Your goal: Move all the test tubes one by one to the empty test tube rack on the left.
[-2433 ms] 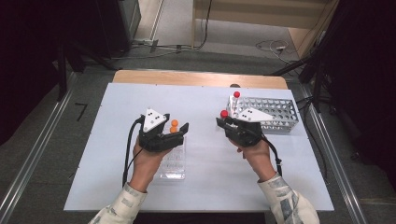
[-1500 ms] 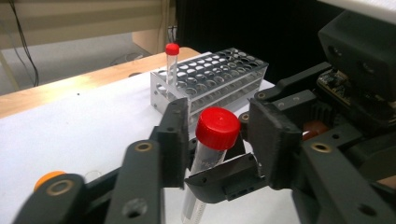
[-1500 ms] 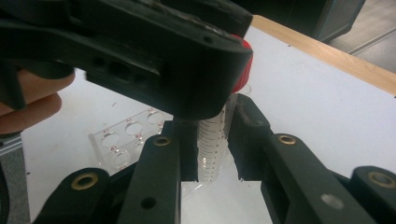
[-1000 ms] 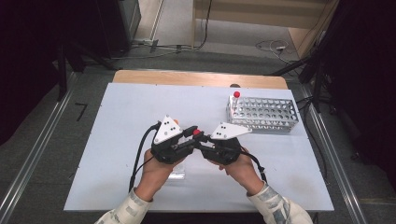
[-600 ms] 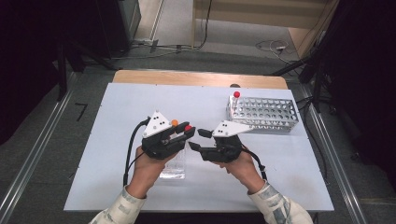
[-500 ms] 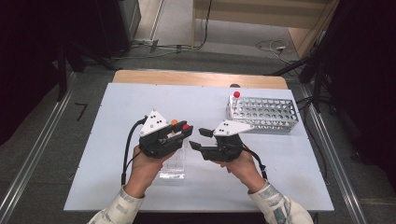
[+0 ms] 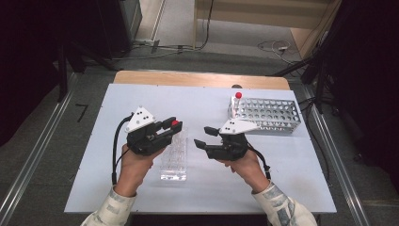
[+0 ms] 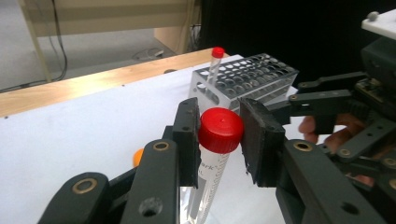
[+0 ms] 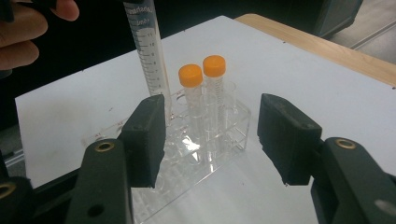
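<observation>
My left gripper [image 7: 171, 129] is shut on a red-capped clear tube [image 8: 220, 129], held upright by its cap above the clear plastic rack [image 7: 173, 160]. In the right gripper view the tube's graduated body [image 9: 147, 51] hangs over the rack's [image 9: 233, 135] near left part, beside two orange-capped tubes [image 9: 190, 77] standing in it. My right gripper [image 7: 202, 136] sits just right of the rack. Its jaws have just been opening, and nothing is between them [image 9: 212, 135].
A metal rack [image 7: 268, 113] stands at the back right of the white table, with one red-capped tube [image 7: 238, 95] upright in its left corner. A wooden strip [image 7: 197, 77] runs along the table's far edge. Each gripper trails a black cable.
The grippers were together around the red-capped tube. Since then the right jaws have opened and let go, and the left gripper has carried the tube left, over the clear rack.
</observation>
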Tool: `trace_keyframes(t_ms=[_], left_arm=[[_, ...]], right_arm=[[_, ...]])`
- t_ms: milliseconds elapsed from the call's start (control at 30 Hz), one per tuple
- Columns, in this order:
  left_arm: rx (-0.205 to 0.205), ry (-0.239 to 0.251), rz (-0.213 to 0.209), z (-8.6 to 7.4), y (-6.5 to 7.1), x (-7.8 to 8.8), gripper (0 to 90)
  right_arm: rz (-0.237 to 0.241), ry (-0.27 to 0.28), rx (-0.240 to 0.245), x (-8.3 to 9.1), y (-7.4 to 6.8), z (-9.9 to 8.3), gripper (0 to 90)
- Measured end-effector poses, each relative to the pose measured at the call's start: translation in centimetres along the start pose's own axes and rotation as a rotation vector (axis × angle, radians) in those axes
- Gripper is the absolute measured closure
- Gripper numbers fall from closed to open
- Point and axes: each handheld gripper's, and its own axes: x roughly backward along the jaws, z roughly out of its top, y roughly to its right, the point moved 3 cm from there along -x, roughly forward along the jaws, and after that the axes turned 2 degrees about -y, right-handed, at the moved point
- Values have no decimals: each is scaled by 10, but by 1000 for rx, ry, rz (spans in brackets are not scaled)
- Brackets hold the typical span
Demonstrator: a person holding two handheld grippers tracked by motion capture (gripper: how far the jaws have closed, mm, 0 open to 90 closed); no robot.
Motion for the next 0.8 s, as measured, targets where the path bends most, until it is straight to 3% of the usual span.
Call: trace_keyframes(t_ms=[300,567,800], left_arm=[[7,4,79,0,-16,4,694],[30,52,145,-3,-28,-1,695],[34,59,158,-1,-36,-12,696]], right_arm=[[-1,-3,-6,-1,1,0,400],[0,-8,-9,-2,2,-1,402],[6,-15,-9,-4,2,-2,402]])
